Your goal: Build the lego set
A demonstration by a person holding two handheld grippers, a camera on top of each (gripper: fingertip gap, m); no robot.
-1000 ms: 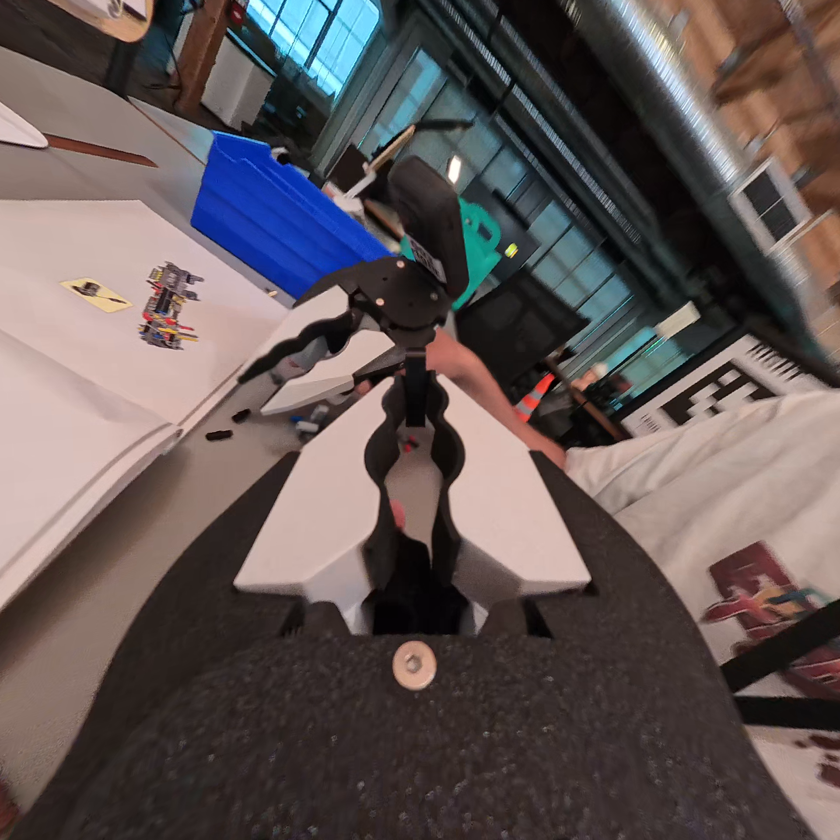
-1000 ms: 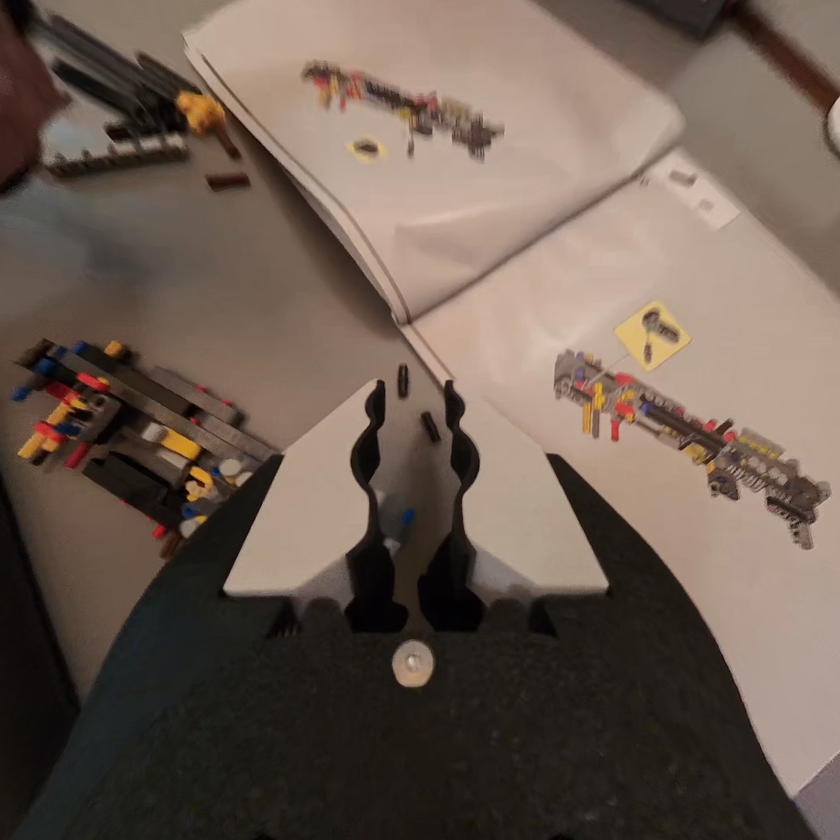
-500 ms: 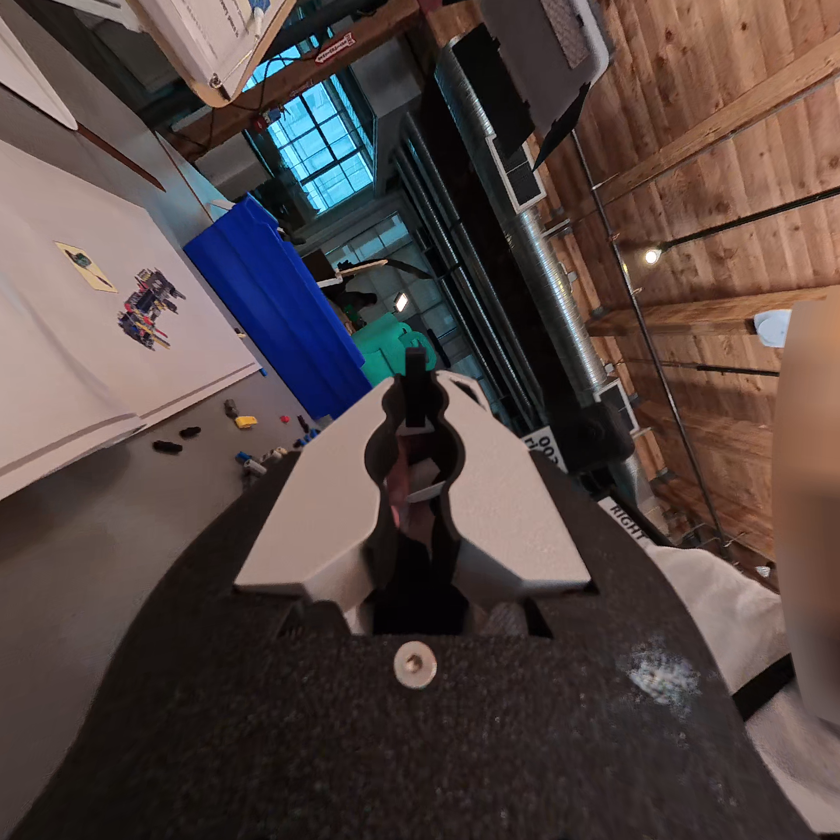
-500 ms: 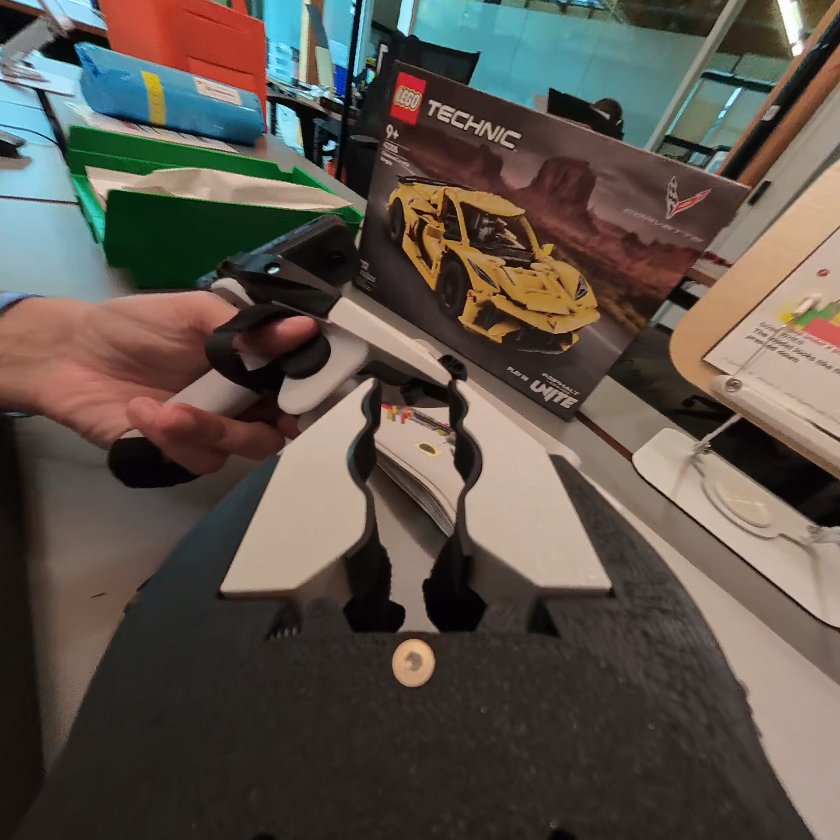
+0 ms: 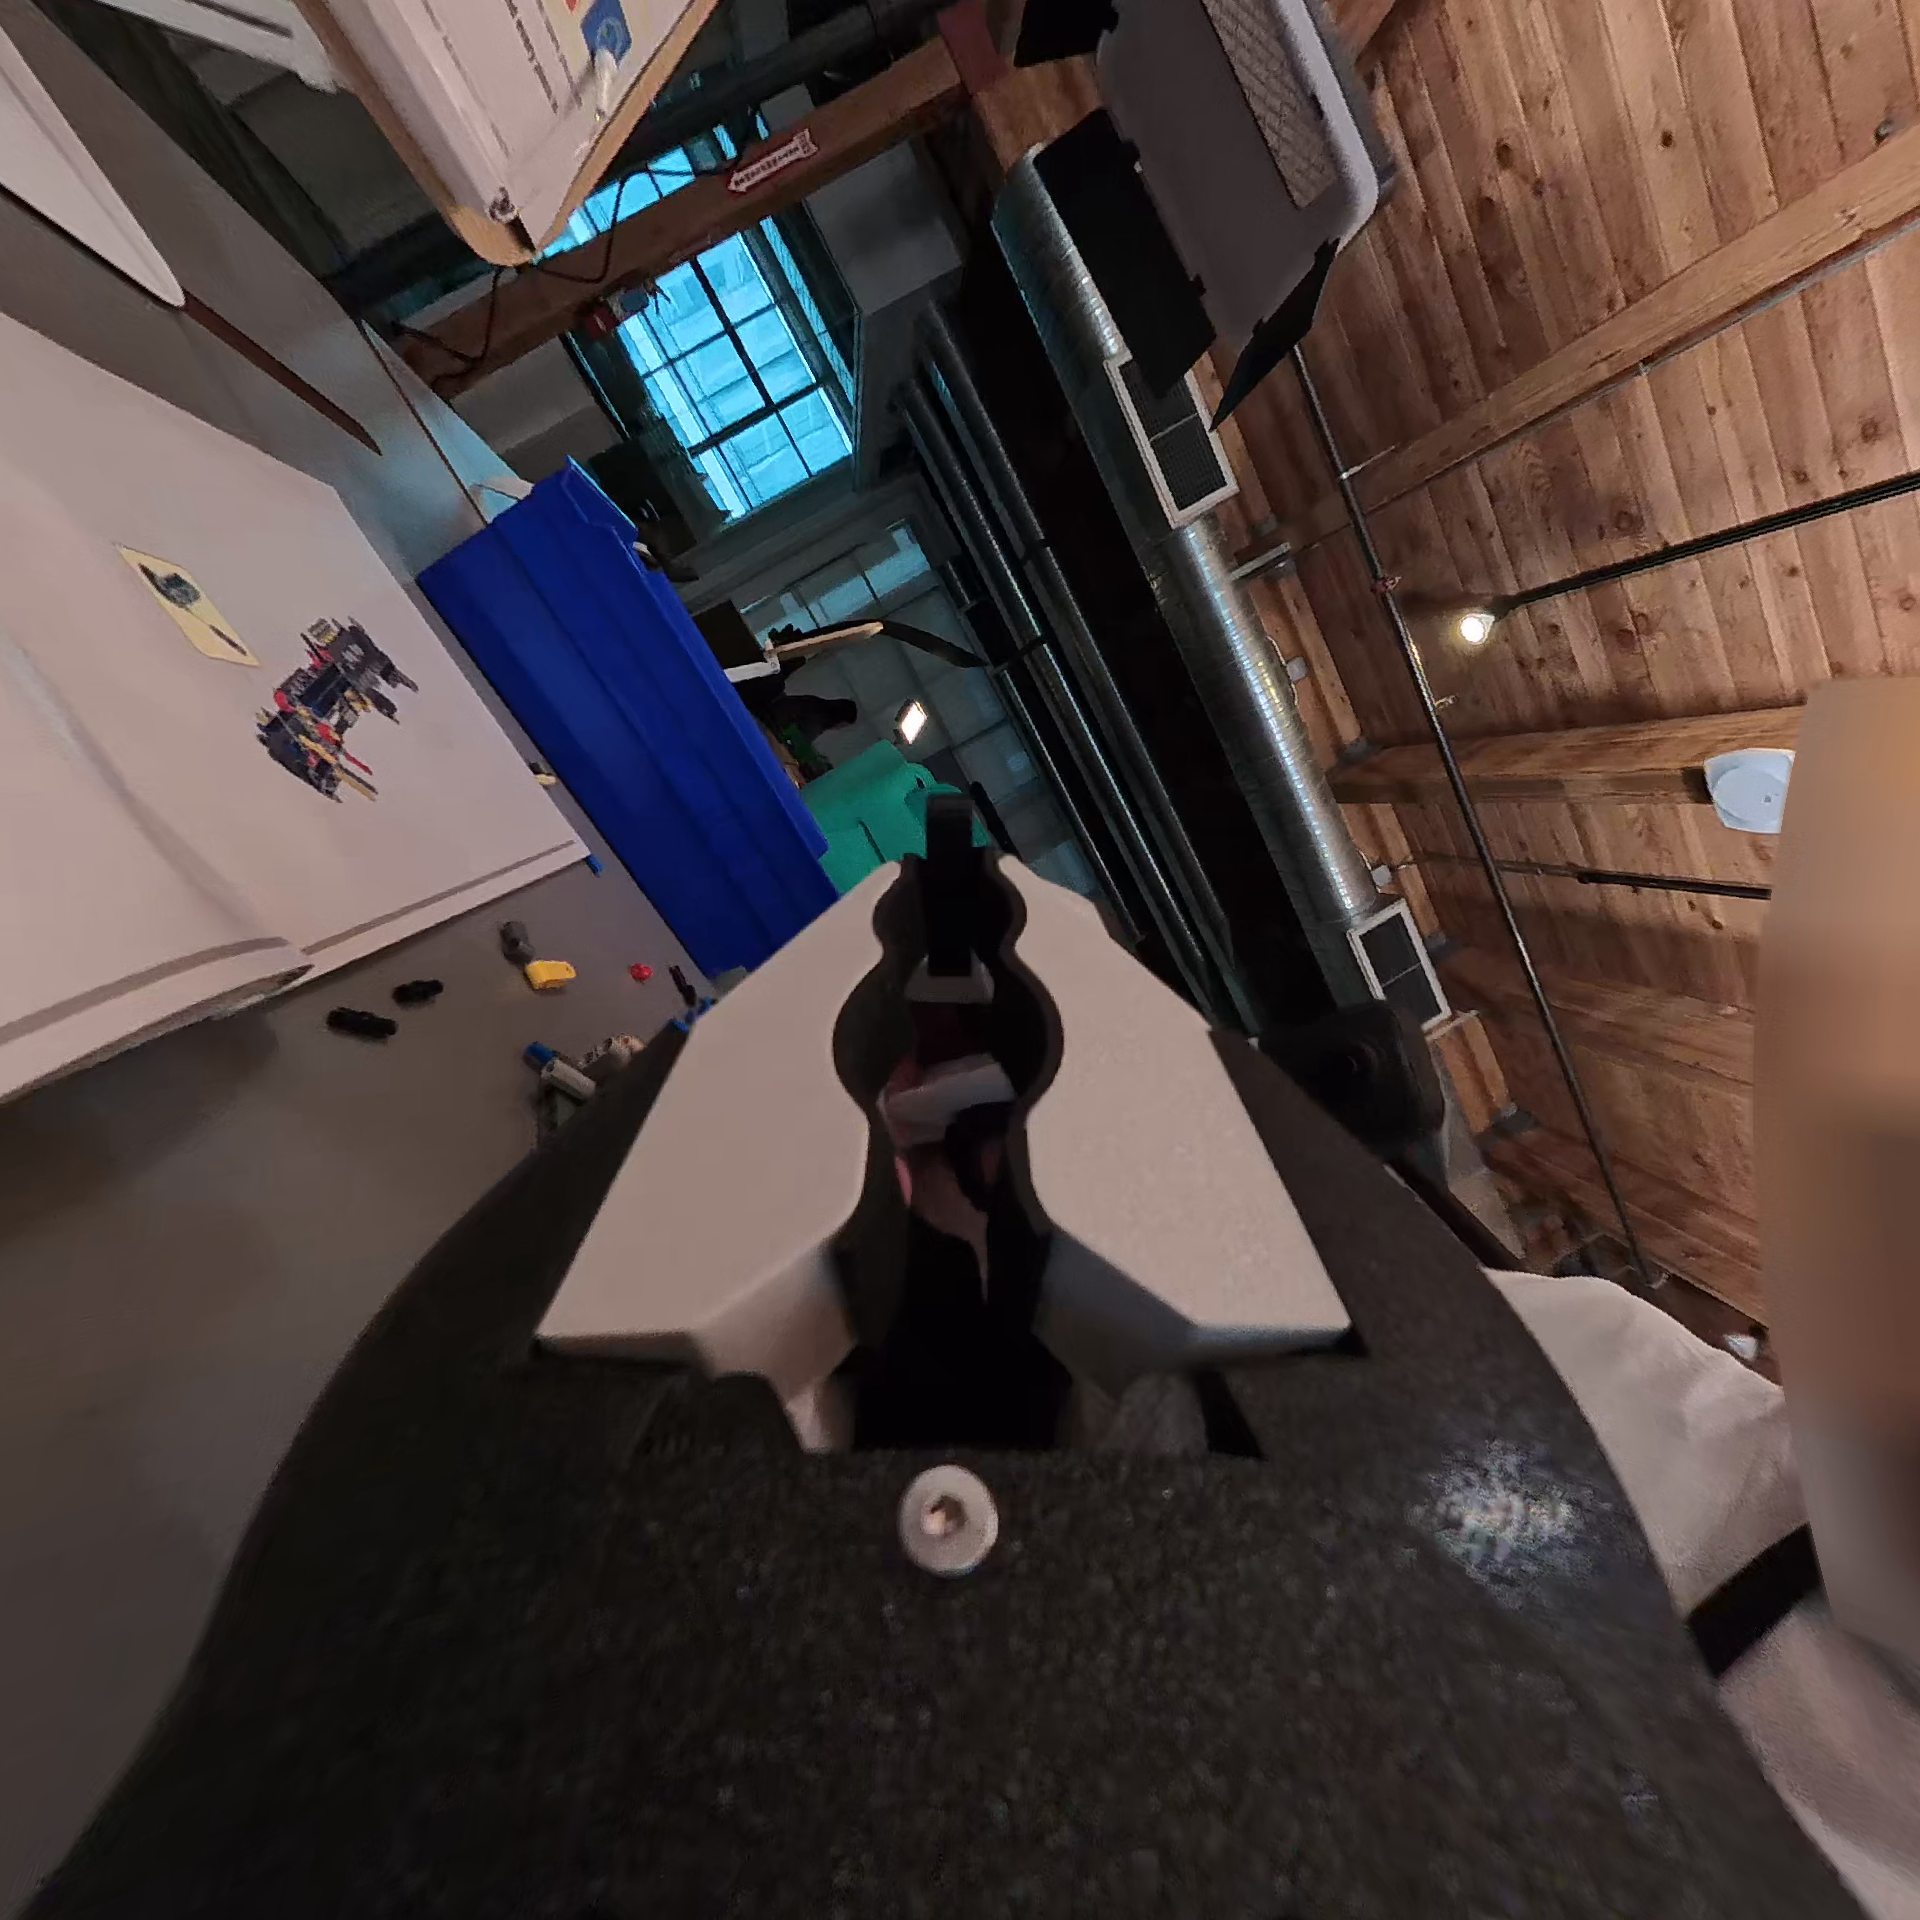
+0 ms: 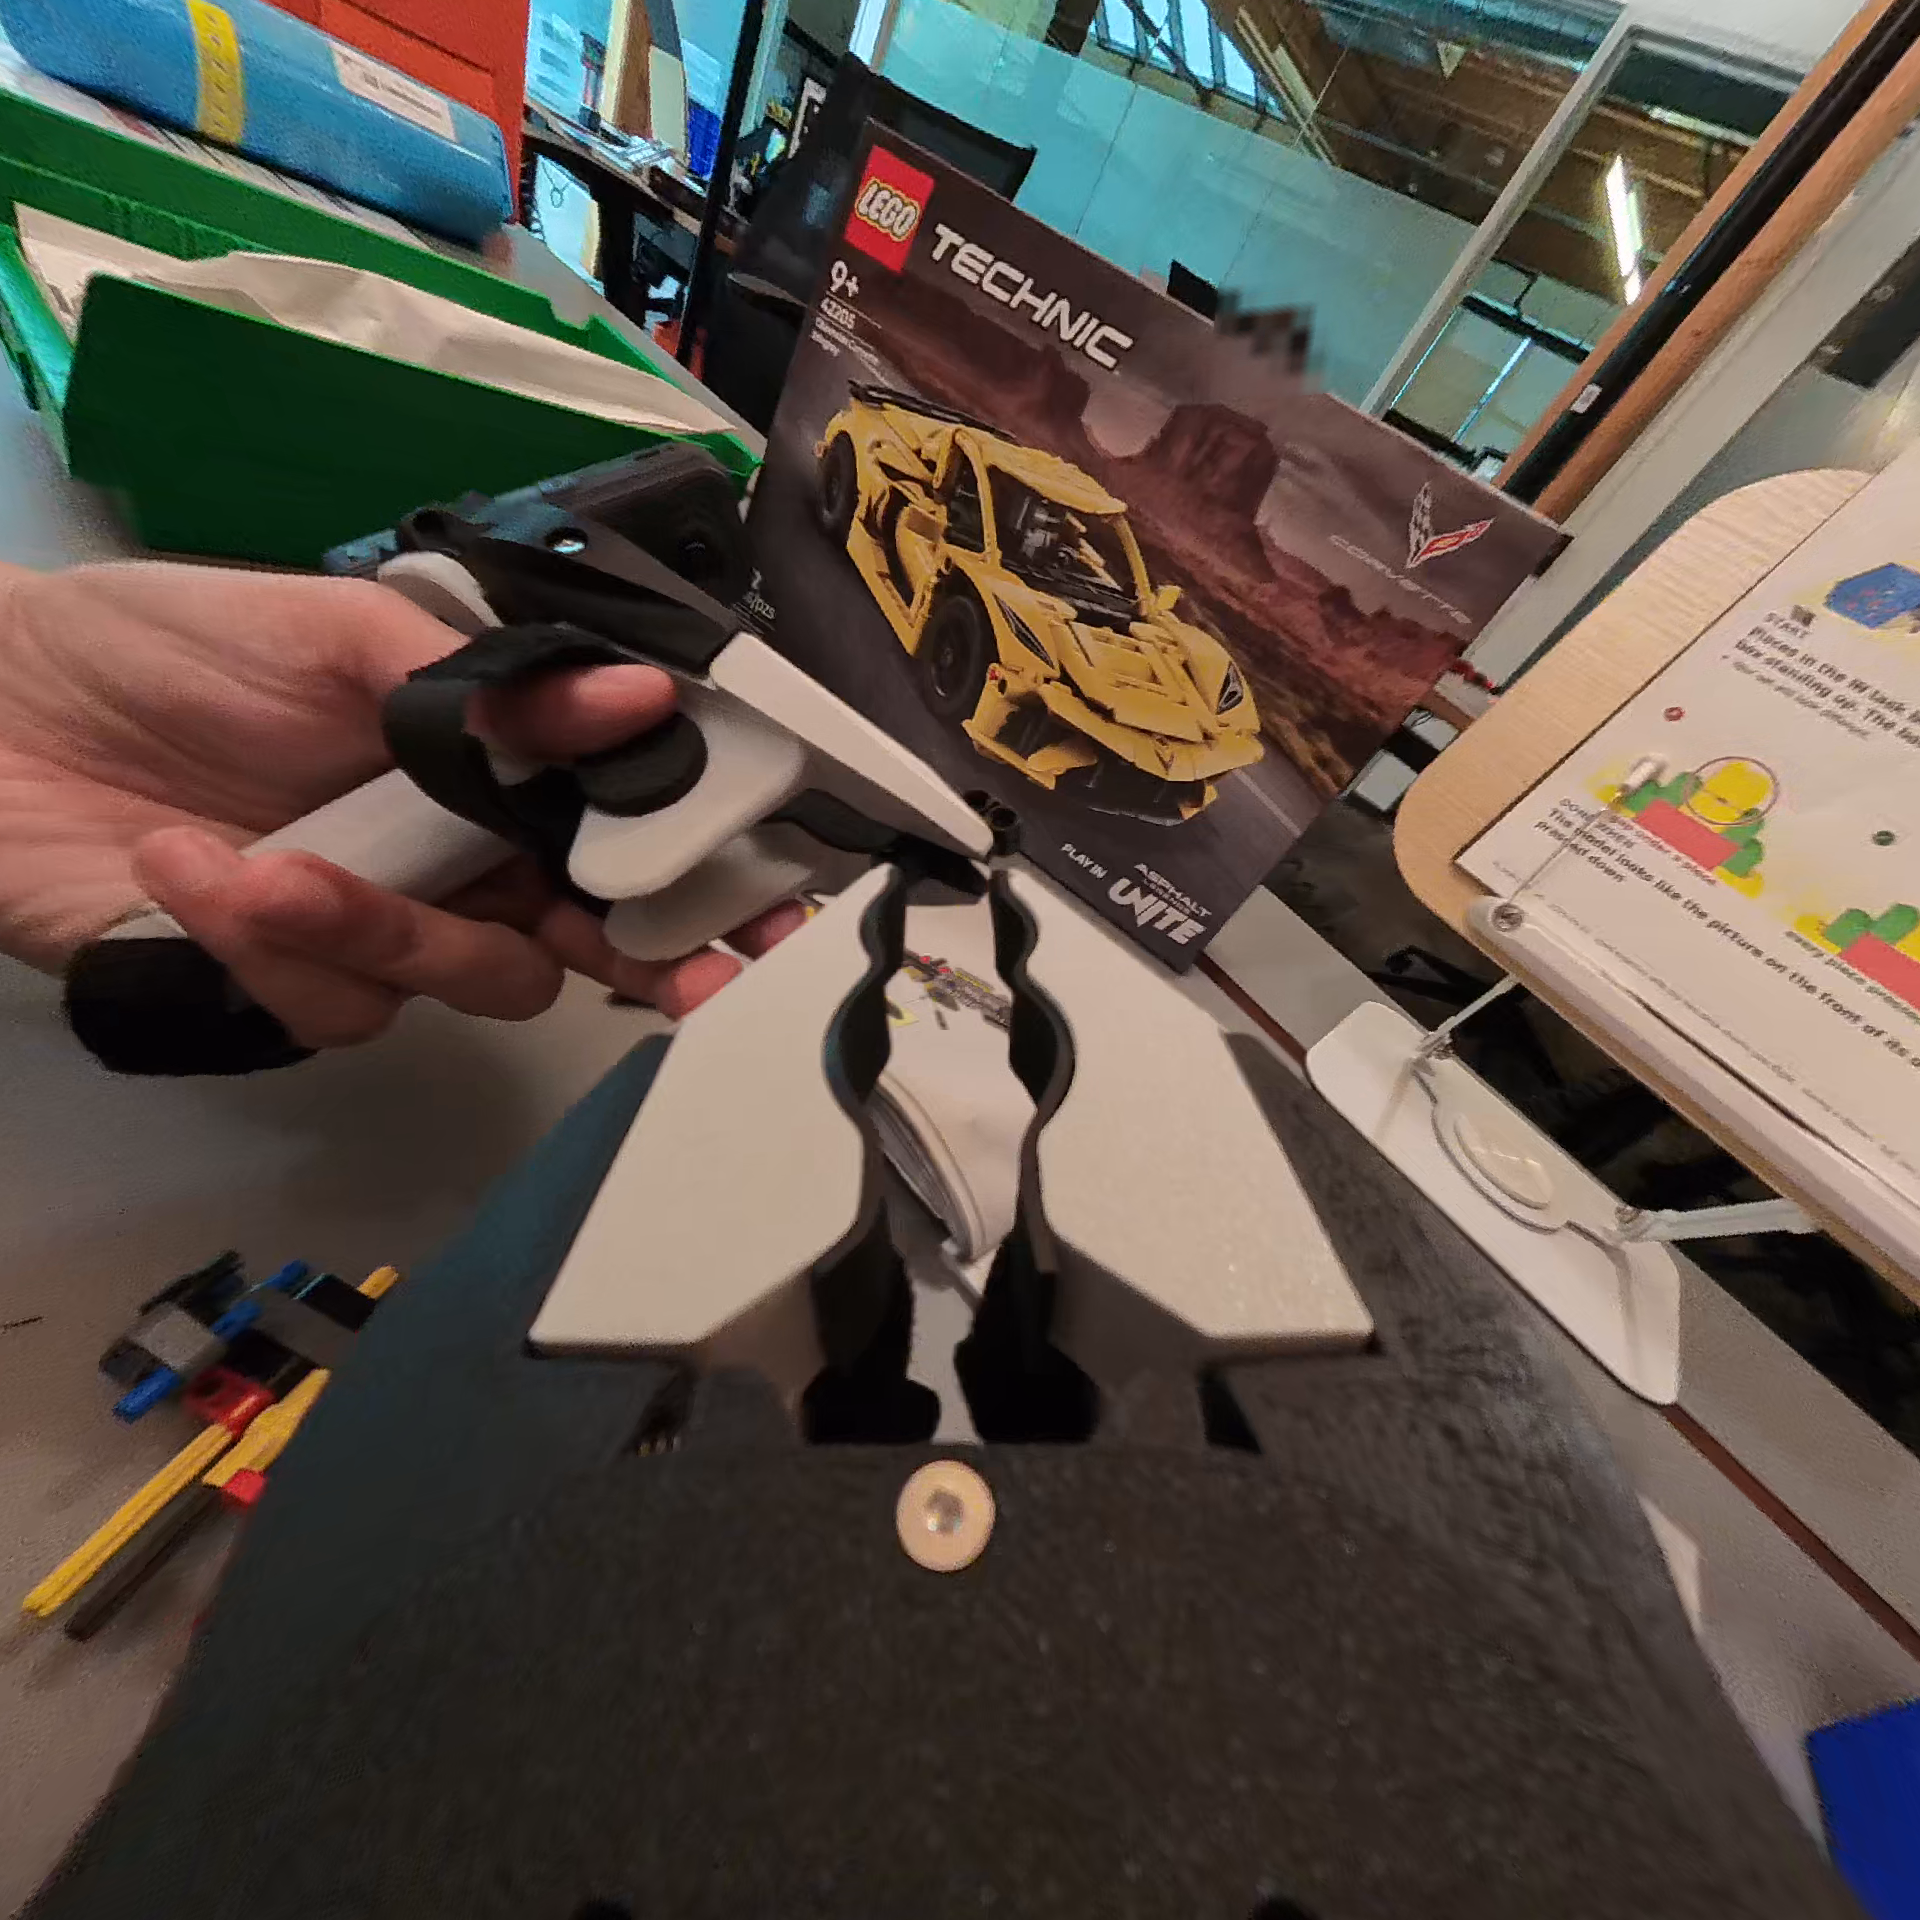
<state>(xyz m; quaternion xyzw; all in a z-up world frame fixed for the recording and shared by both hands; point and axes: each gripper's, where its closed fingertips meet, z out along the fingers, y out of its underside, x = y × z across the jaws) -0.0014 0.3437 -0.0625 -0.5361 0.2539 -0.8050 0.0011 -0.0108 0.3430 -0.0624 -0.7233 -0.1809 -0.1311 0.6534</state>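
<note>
At frame centre, the left gripper (image 5: 951, 883) pinches a small black pin (image 5: 948, 894). The right gripper (image 6: 940, 883) stands narrowly parted, empty. Loose Lego pieces (image 6: 208, 1382) lie lower left. Misalignment could drop the pin.

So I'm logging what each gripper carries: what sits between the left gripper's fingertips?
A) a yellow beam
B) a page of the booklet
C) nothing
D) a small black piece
D: the left gripper is shut on a small black piece that sticks out past its tips.
</note>
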